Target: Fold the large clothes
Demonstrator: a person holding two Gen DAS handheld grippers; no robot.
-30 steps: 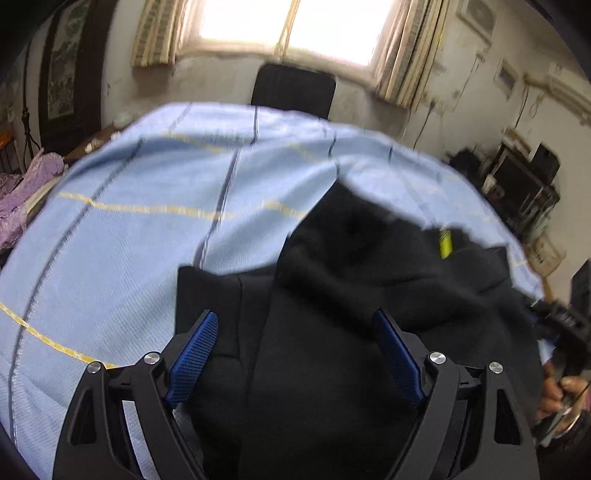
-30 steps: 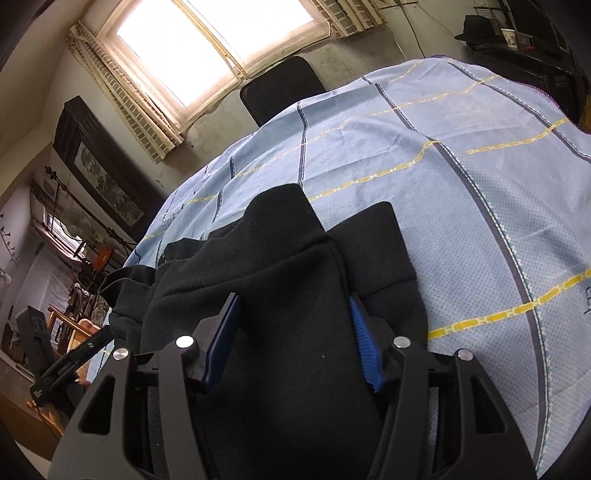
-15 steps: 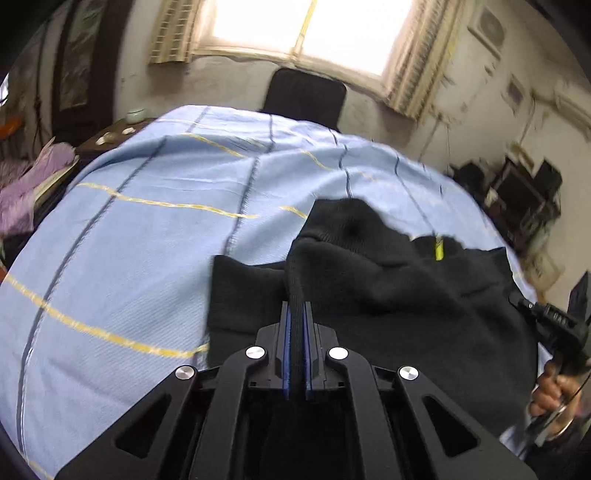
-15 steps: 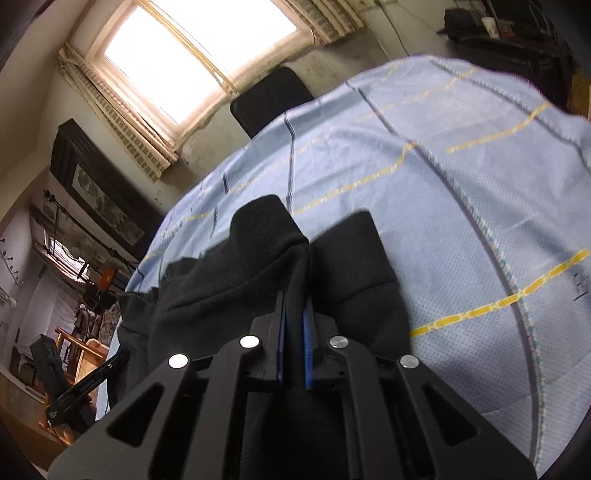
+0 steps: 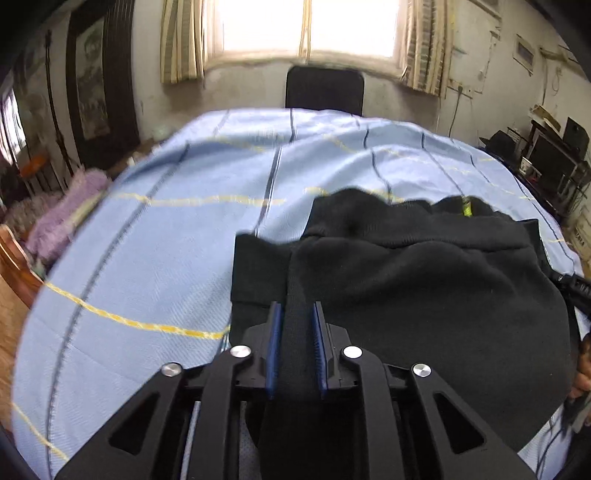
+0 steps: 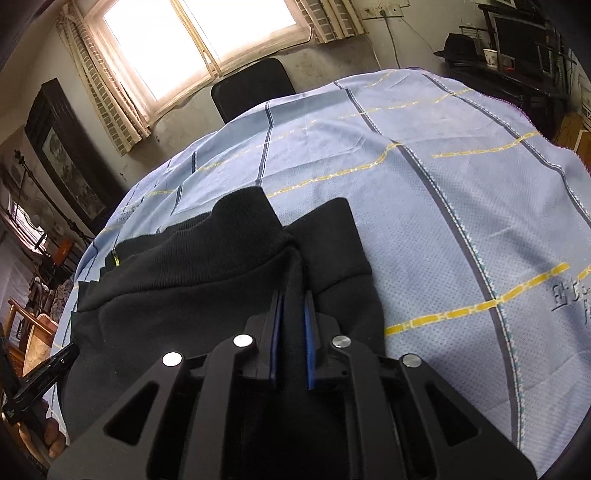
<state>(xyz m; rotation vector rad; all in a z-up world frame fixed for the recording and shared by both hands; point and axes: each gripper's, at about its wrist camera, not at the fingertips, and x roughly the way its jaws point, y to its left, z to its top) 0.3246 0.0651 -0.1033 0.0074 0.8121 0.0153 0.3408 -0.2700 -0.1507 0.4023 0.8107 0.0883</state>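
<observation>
A: Largest first. Carrying surface?

B: Bed under a pale blue sheet (image 5: pixel 177 258) with yellow and dark stripes, filling most of both views. Far edge against the wall, below the window (image 5: pixel 310 26), with a black chair back (image 5: pixel 324 90) just beyond it. Right edge near dark shelving. Purple fabric (image 5: pixel 62 218) off the left edge.

A: Task item?

B: Black garment (image 5: pixel 424 295), knitted and heavy-looking, bunched at the near edge of the bed, somewhat right of centre in the left wrist view. Ribbed section standing up at its far side, small yellow-green tag (image 5: pixel 467 209) beside it. Flat panel of the same cloth (image 6: pixel 328 240) lying on the sheet beneath the bunched part. Not spread out, not yet folded.

A: Tools?

B: Left gripper (image 5: pixel 295 314) clamped on a thick ridge of the black cloth, blue pads (image 5: pixel 274 343) pressing both sides. Jaws just eased slightly wider after the pinch, cloth between them throughout, no gap seen. Right gripper (image 6: pixel 293 299) likewise: narrow, eased a touch, pinching a fold of the same garment.

A: Reason for two holds?

B: Judged as a paired grasp, one hold per side, to lift and carry a wide piece evenly without sagging in the middle. Probable step: raising or shaking out before laying flat.

A: Concerns?

B: Thick knit possibly slipping from a loosened pinch. Layers in each grip not distinguishable.
</observation>
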